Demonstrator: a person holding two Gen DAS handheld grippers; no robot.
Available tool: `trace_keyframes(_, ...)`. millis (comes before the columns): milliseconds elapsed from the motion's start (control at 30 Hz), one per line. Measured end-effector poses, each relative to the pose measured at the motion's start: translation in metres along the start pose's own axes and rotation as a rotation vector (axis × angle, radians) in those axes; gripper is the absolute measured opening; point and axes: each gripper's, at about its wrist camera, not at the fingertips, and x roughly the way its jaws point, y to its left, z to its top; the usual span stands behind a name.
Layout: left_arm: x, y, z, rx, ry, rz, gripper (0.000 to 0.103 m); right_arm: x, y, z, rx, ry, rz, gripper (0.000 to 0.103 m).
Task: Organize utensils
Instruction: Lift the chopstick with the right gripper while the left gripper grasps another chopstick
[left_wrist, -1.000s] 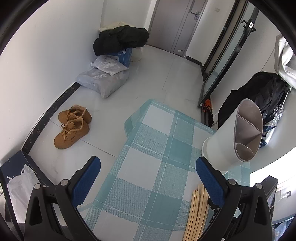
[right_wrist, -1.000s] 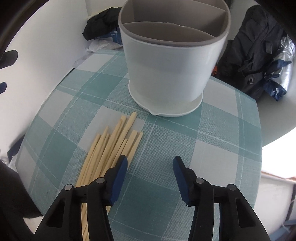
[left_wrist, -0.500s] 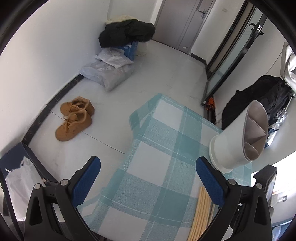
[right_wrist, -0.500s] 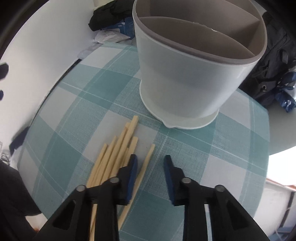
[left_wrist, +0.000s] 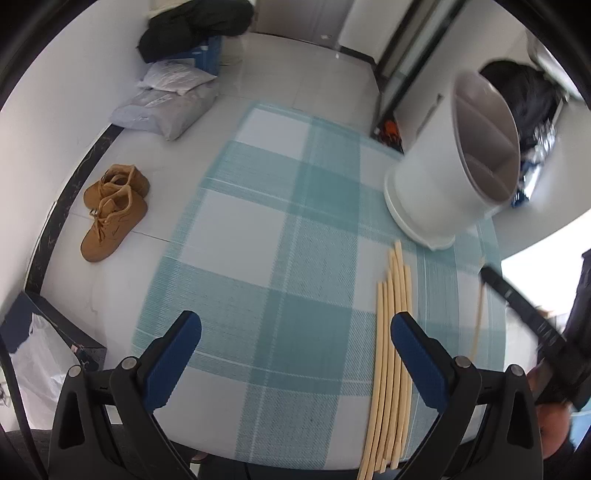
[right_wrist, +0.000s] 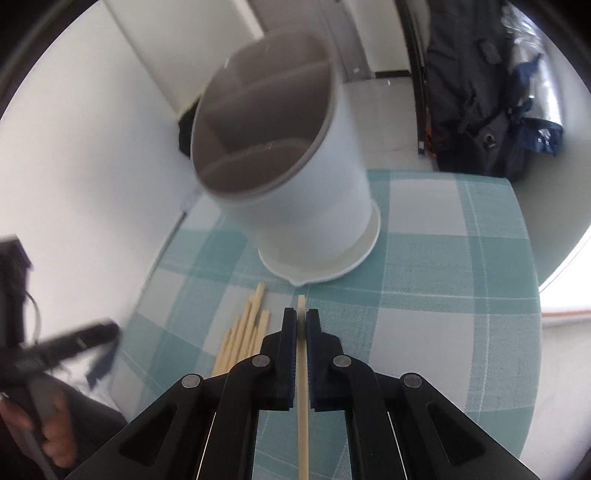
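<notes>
A white utensil holder (right_wrist: 295, 177) with grey divided compartments stands on the teal checked tablecloth (right_wrist: 443, 295); it also shows in the left wrist view (left_wrist: 450, 166). My right gripper (right_wrist: 301, 325) is shut on one wooden chopstick (right_wrist: 302, 387), whose tip points toward the holder's base. Several more chopsticks (right_wrist: 243, 336) lie in a bundle to its left, also seen in the left wrist view (left_wrist: 391, 350). My left gripper (left_wrist: 295, 354) is open and empty above the cloth, left of the bundle. The right gripper (left_wrist: 517, 306) with its chopstick shows blurred at the right.
The round table's edge (left_wrist: 184, 439) is close in front. On the floor lie brown boots (left_wrist: 110, 210), grey bags (left_wrist: 166, 107) and dark clothes (left_wrist: 192, 26). A black backpack (right_wrist: 476, 92) sits behind the table on the right.
My right gripper has closed on one chopstick and lifted it, tilting toward the holder. My left gripper has moved in over the table, closer to the chopstick bundle.
</notes>
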Motion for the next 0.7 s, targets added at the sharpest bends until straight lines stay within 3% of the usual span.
trace_keyframes(133, 0.008, -0.019, -0.011, 0.094, 0.040, 0.031, 0.099, -0.018, -0.016, -0.003, 0.091, -0.090, 0.056, 0.004)
trace_keyframes(333, 0.022, -0.030, -0.021, 0.153, 0.112, 0.065, 0.098, -0.051, -0.043, -0.007, 0.194, -0.177, 0.132, 0.004)
trace_keyframes(700, 0.037, -0.028, -0.023, 0.179, 0.158, 0.129, 0.099, -0.074, -0.040, 0.001, 0.205, -0.256, 0.154, 0.004)
